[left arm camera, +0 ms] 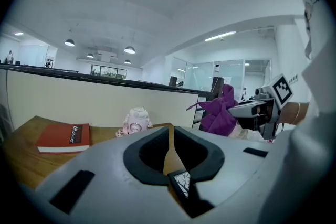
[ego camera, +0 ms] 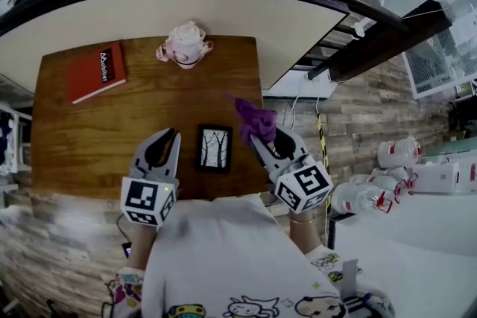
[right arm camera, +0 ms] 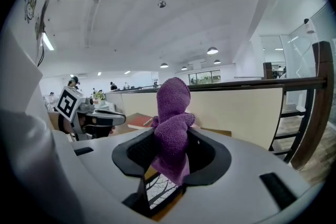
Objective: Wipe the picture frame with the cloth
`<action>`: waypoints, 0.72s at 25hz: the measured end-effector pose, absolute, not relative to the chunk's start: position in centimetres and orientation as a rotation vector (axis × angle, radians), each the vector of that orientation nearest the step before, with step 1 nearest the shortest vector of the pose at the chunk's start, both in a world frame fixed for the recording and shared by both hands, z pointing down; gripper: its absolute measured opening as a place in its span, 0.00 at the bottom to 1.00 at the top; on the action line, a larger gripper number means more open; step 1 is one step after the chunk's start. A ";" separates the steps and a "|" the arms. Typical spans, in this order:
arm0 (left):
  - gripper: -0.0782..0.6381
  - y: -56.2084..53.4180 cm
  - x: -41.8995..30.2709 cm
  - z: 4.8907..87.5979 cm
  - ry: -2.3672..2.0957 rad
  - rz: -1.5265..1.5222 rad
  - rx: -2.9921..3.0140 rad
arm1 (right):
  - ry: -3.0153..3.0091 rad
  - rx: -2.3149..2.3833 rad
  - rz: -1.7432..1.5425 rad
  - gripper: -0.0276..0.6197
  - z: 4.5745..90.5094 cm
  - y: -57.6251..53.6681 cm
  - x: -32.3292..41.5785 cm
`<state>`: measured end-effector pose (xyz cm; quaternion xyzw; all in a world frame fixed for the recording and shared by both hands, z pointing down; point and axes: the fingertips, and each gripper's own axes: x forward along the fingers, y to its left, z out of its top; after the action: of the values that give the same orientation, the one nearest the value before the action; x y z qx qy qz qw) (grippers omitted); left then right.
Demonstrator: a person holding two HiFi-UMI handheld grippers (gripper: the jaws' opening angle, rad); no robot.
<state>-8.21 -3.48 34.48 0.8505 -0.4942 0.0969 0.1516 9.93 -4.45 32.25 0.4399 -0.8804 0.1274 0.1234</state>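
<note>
Just then, I held both grippers raised over the near edge of the wooden counter, one on each side of the picture frame. The frame lay flat on the counter close to that edge, a dark border around a black-and-white print of bare trees. Neither gripper touched it.

My right gripper was pinching the purple cloth. In the right gripper view the jaws were closed on the cloth's middle. A bunched lump stood up past the tips, and a short tail hung down over the gap, through which I could see part of the frame below. The cloth was off the counter and clear of the frame, up and to the frame's right in the head view.

My left gripper held nothing. Its jaws were pressed almost together at the tips, and only a thin slit of wood showed between them in the left gripper view. A corner of the frame showed lower down in the opening.

A red book lay flat at the far left of the counter, well apart from the frame. A small pink figurine stood at the far edge, roughly in line with the frame and well beyond it.
</note>
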 end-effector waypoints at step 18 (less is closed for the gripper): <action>0.12 -3.8 -9.2 34.7 -1.460 0.290 2.424 | -2.548 1.388 0.374 0.24 33.1 -4.9 11.7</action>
<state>-9.24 -3.83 34.71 0.8429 -0.5074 0.1010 0.1479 11.67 -4.90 33.11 0.4716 -0.8659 0.1271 0.1080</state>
